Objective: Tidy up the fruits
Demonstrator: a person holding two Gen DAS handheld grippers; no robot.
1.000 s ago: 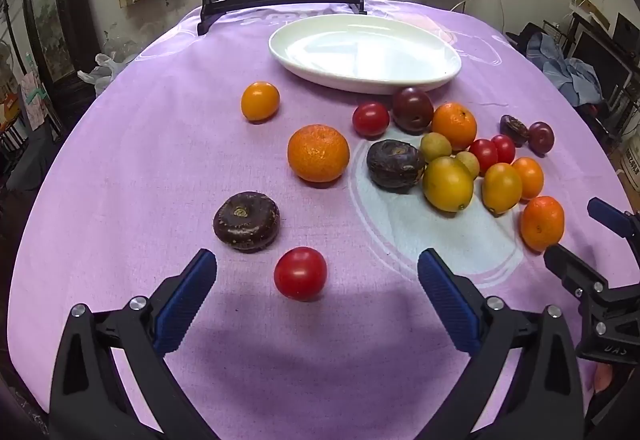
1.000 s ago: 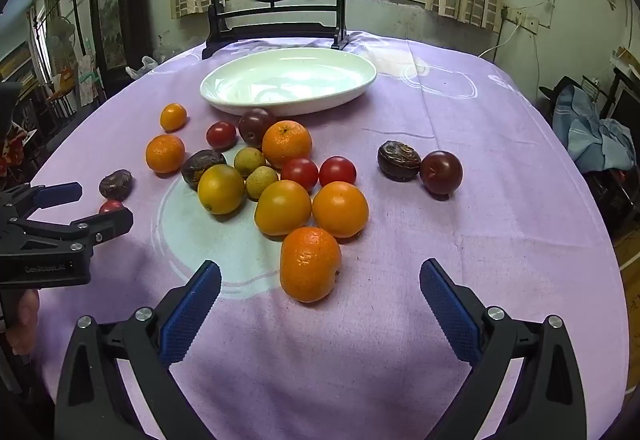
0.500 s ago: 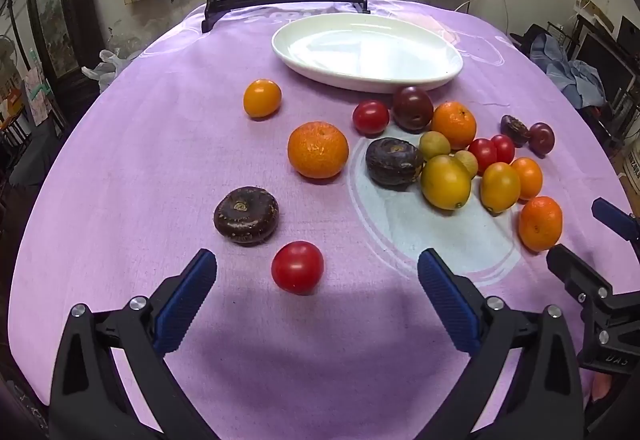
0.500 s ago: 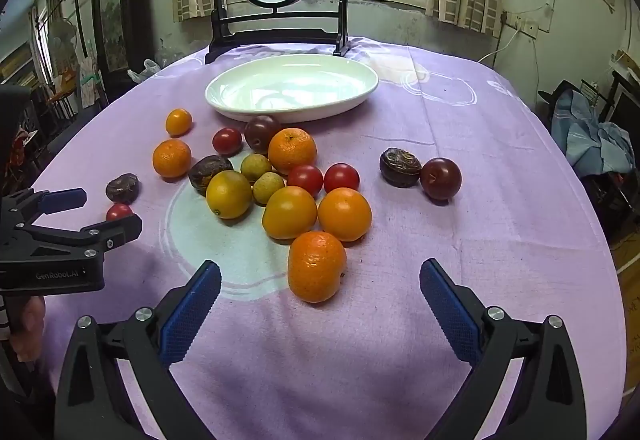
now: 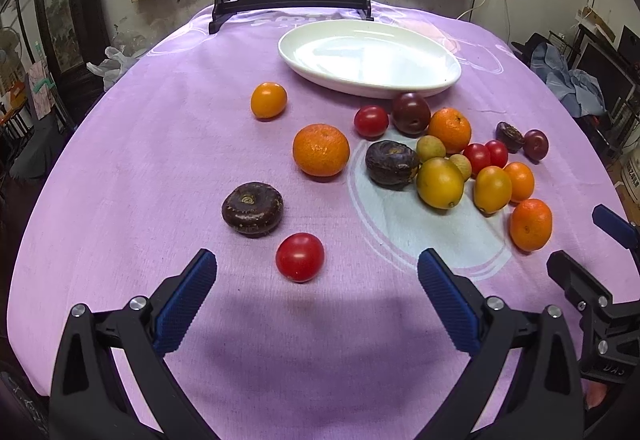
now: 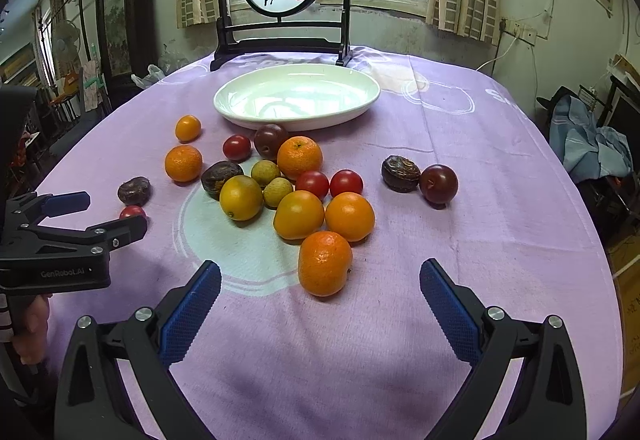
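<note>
The left claw [image 5: 316,264] hung low with its blue-padded fingers [image 5: 186,298] spread wide, holding nothing. The right claw [image 6: 320,274] was likewise wide apart and empty, level with it on the right. A bare hand [image 6: 30,324] gripped the left claw's handle, seen at the right view's left edge.

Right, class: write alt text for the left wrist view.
An open left gripper hovers over a purple tablecloth, with a red tomato just ahead between its fingers. Beyond lie scattered oranges, tomatoes and dark fruits, and a white plate with nothing on it.
</note>
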